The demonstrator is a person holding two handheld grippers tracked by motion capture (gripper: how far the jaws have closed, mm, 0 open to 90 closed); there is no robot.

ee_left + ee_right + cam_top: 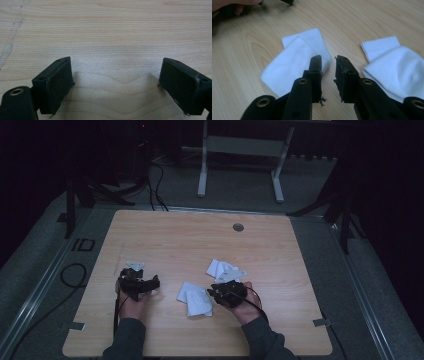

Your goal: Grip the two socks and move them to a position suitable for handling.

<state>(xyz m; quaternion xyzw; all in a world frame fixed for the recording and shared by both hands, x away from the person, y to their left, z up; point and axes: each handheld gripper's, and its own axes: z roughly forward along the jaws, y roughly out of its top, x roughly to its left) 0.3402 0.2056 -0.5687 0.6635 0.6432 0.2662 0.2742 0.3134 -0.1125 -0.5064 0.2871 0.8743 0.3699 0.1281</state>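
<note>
Two white socks lay on the wooden table [165,235]: a folded sock [195,299] near its front edge, a second sock [223,269] just behind. The right gripper [328,58], jaws slightly parted and grasping nothing, hovered between them. The left gripper [116,75], jaws spread wide and empty, stood well apart over bare wood.

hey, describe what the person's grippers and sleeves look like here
Both grippers are black. The left gripper has two blocky jaws faced with dark textured pads, and a brass-ringed hole at its base. The right gripper has slim black jaws with frayed pad edges and brass-ringed holes along its arms. A black cable trails from each. The sleeves are dark grey.
</note>
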